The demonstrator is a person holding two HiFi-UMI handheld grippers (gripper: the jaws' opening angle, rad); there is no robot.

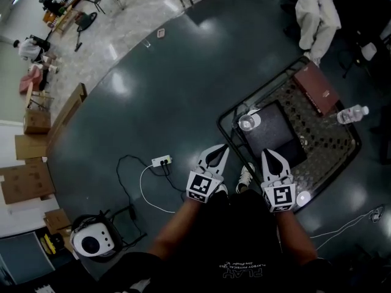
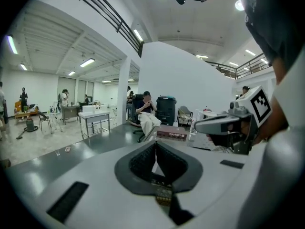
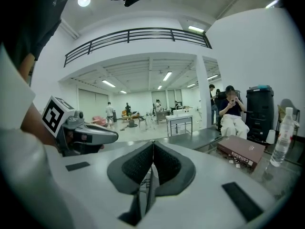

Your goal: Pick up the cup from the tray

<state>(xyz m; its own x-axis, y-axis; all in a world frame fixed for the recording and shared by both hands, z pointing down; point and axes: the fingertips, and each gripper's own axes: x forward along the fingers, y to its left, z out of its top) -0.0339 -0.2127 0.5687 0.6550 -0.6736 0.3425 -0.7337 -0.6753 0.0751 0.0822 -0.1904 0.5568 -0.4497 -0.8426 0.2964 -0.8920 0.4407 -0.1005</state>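
Not started: the cup [image 1: 248, 122] stands on the tray [image 1: 278, 136]. The left gripper [image 1: 223, 148] and right gripper [image 1: 267, 153] hover nearby, both clenched and empty.

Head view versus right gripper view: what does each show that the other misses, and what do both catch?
Head view only: the clear cup at the corner of the black tray, and a white power strip on the dark floor. Right gripper view only: the black balcony railing and round ceiling lights. Both: the flat brown box and clear plastic water bottle.
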